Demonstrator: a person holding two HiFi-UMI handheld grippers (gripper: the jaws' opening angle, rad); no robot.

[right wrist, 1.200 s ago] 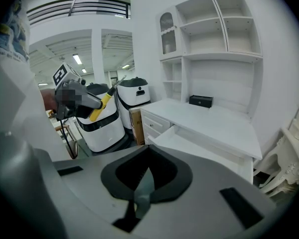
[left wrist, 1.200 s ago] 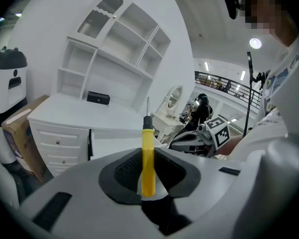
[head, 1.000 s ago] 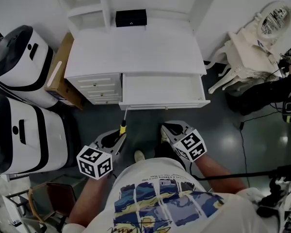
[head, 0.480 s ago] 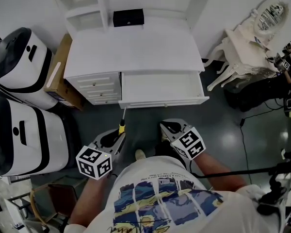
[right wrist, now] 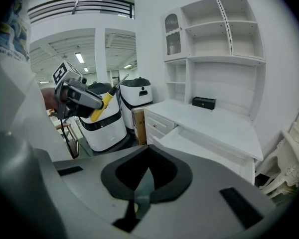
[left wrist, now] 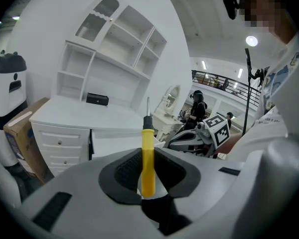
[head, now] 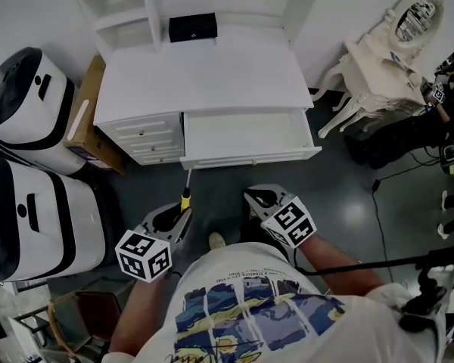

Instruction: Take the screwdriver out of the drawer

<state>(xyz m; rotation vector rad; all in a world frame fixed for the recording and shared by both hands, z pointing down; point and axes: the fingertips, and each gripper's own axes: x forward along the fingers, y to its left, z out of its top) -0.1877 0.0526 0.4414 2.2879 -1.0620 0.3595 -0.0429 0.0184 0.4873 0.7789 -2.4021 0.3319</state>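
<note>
I count one yellow-handled screwdriver [left wrist: 148, 156], clamped between the jaws of my left gripper [left wrist: 148, 179] and held just in front of the one open drawer [head: 246, 158]. My right gripper [right wrist: 145, 180], second of two, is closed and empty.

Head view: even overhead light. White desk [head: 204, 74] bright, almost blown out. Grey floor [head: 348, 191] dim, soft sheen patch on right. Gripper views: heavy fisheye, shelves [left wrist: 114, 49] bowing, black rim all round. Ceiling lamp [left wrist: 251, 41] glaring far right, strip lights [right wrist: 79, 58] far left. Screwdriver [left wrist: 148, 158] sharp, nearest foreground soft.
</note>
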